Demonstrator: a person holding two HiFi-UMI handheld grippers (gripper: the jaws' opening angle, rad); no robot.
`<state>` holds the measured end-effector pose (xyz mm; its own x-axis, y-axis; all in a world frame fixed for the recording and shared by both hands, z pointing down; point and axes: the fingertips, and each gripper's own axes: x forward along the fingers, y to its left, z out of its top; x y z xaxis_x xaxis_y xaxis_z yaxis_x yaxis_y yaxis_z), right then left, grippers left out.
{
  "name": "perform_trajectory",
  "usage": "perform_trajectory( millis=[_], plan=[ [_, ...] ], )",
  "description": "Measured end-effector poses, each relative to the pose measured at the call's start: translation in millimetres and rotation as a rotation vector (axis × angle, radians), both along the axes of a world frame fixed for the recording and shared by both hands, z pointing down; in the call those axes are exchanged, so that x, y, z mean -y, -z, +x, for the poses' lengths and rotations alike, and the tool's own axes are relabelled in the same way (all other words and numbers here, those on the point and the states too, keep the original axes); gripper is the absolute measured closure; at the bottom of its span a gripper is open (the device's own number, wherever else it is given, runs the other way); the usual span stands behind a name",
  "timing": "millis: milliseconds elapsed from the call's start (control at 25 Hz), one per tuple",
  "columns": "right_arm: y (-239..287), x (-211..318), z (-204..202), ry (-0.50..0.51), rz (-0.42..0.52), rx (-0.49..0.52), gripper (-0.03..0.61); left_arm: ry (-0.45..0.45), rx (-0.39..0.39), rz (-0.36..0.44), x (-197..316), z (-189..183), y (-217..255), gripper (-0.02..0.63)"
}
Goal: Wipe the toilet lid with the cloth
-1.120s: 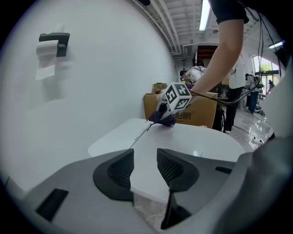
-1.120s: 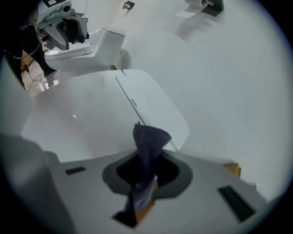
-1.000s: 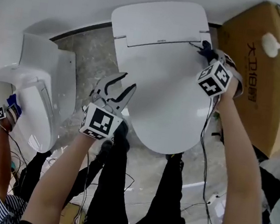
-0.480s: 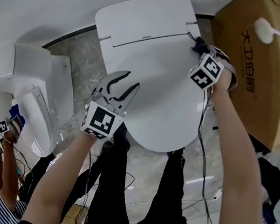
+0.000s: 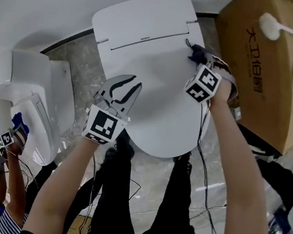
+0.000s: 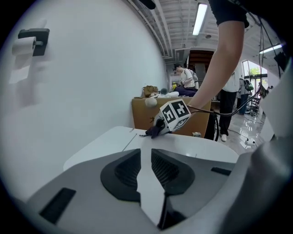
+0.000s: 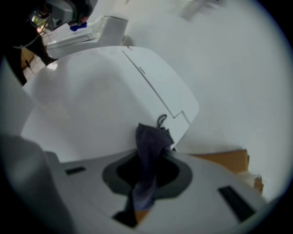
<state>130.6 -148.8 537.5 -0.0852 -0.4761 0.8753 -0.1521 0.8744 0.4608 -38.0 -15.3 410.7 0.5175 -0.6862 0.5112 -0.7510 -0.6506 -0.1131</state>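
Observation:
The white toilet lid [image 5: 155, 88] lies closed in the middle of the head view. A dark cloth [image 5: 195, 53] rests on its back right corner near the hinge line. My right gripper [image 5: 197, 57] is shut on that cloth [image 7: 149, 151], which bunches up between its jaws and touches the lid [image 7: 91, 105]. My left gripper [image 5: 130, 87] hovers over the lid's left side. Its jaws are closing with only a narrow gap and nothing between them. In the left gripper view the lid [image 6: 110, 146] stretches ahead to the cloth [image 6: 153, 131].
A second white toilet [image 5: 32, 94] stands at the left. A large cardboard box [image 5: 259, 64] stands close on the right. Another person holding marked grippers [image 5: 6, 139] is at the lower left. Cables [image 5: 207, 185] trail over the floor by my legs.
My right gripper has slid the cloth a little forward from the hinge corner onto the lid. The left gripper has shifted slightly and its jaws look narrower.

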Motion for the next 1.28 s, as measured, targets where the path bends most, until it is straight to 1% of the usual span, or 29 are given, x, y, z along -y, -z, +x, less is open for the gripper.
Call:
perform_trajectory(
  millis=[80, 160, 440, 760, 1040, 1280],
  plan=[
    [0, -6, -1, 0.004, -0.001, 0.004, 0.511, 0.003, 0.004, 0.008, 0, 1, 2, 0.563],
    [-1, -11, -2, 0.007, -0.002, 0.008, 0.511, 0.001, 0.003, 0.013, -2, 2, 3, 0.592],
    [-1, -37, -10, 0.014, -0.017, 0.027, 0.511, -0.016, 0.005, 0.004, -10, 7, 4, 0.594],
    [-1, -78, -21, 0.023, -0.045, 0.059, 0.511, -0.011, 0.014, 0.015, -14, 5, 8, 0.594],
    [-4, -117, -30, 0.043, -0.083, 0.086, 0.511, -0.015, 0.017, 0.015, -19, 10, 8, 0.594],
    [-3, -148, -35, 0.059, -0.097, 0.099, 0.511, -0.016, 0.016, 0.001, -24, 14, 3, 0.594]
  ],
)
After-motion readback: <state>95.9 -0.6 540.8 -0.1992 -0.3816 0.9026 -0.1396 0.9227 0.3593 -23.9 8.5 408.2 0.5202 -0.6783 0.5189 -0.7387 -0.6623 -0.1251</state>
